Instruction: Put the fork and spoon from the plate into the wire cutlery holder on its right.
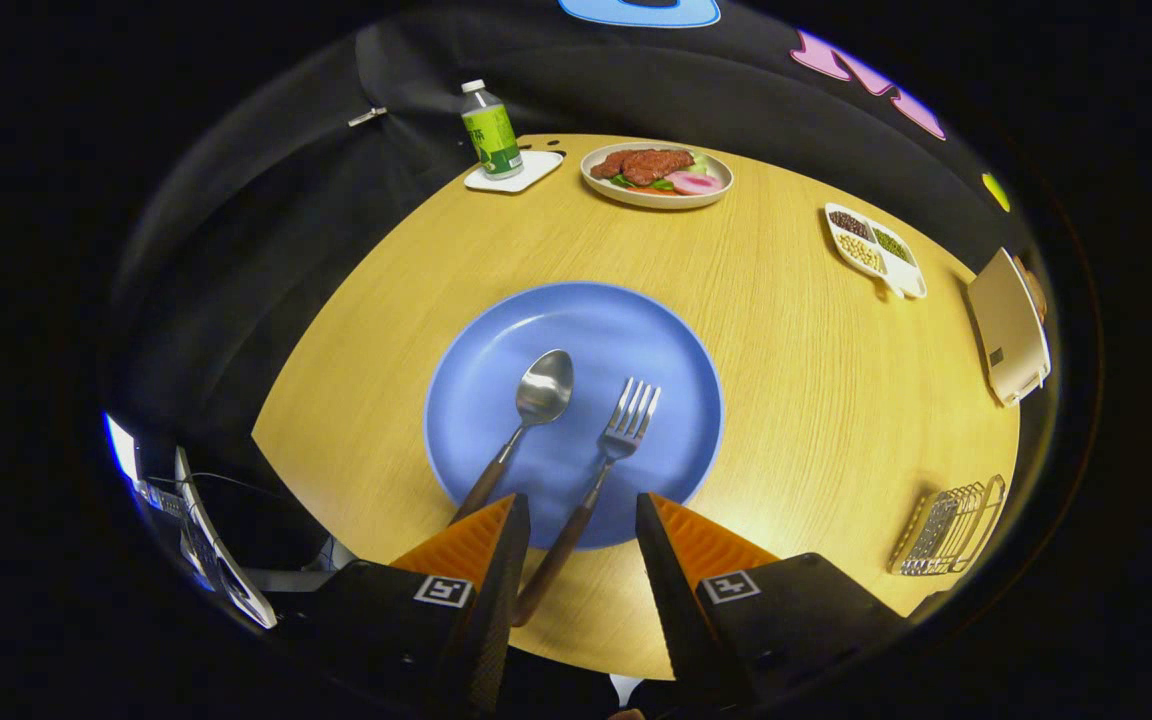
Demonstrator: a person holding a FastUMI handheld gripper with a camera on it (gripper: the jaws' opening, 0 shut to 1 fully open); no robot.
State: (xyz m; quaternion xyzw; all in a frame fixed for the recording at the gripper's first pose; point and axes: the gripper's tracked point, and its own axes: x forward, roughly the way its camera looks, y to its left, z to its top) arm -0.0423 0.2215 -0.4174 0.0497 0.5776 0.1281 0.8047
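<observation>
The hand-held gripper (581, 525) hung above the near edge of the round, light wooden table (796, 400) with its two fingers spread apart and pinching nothing. Just ahead of them, close to that near edge, lay a round blue plate (676, 350). On it rested a steel spoon with a dark brown wooden handle (526, 420), its bowl near the plate's middle and its handle running back toward the left finger, where its end was hidden behind the fingertip. Beside the spoon lay a steel fork with a matching brown wooden handle (591, 475), tines pointing toward the far edge; its handle crossed the plate's rim and ended on the table in the gap between the fingers, closer to the left one, touching neither as far as could be told.

The silver wire cutlery holder (951, 525) stood at the table's right edge, well apart from the plate. Along the far edge sat a cream plate of brown meat with greens and a pink slice (656, 172), a green-labelled bottle with a white cap (491, 130) on a white square coaster (526, 172), and, toward the far right, a white divided dish of beans (876, 250). A beige appliance (1008, 325) stood past the right edge.
</observation>
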